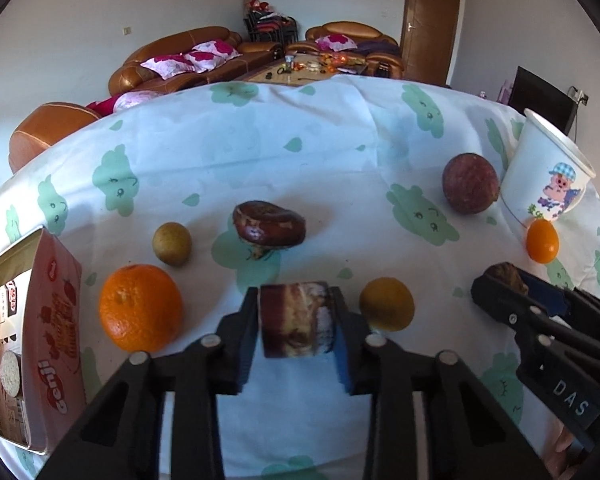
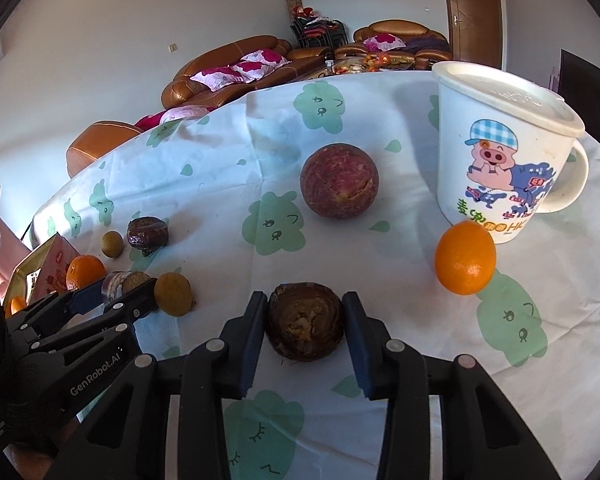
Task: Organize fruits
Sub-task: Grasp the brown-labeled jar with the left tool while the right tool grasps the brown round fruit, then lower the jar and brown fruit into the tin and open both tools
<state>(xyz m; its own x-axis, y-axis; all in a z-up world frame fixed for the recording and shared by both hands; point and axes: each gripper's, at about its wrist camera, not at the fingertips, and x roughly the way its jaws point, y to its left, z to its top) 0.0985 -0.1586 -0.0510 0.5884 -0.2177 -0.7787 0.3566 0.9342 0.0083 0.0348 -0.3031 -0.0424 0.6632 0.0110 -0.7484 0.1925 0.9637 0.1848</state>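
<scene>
My left gripper (image 1: 296, 320) is shut on a dark brown water chestnut (image 1: 297, 322) and holds it just above the cloth. It shows from the side in the right wrist view (image 2: 120, 284). My right gripper (image 2: 305, 320) is shut on another brown water chestnut (image 2: 305, 322); it also shows in the left wrist view (image 1: 506, 280). A third water chestnut (image 1: 269, 226) lies ahead of the left gripper. A big orange (image 1: 140, 307), a small yellow-green fruit (image 1: 172, 243), a yellowish fruit (image 1: 386, 309), a purple passion fruit (image 2: 339, 180) and a small orange (image 2: 465, 259) lie on the cloth.
A white cartoon mug (image 2: 500, 152) with a lid stands at the right, beside the small orange. An open pink snack box (image 1: 32, 340) lies at the left edge. The table carries a white cloth with green prints (image 1: 260, 152). Sofas stand behind.
</scene>
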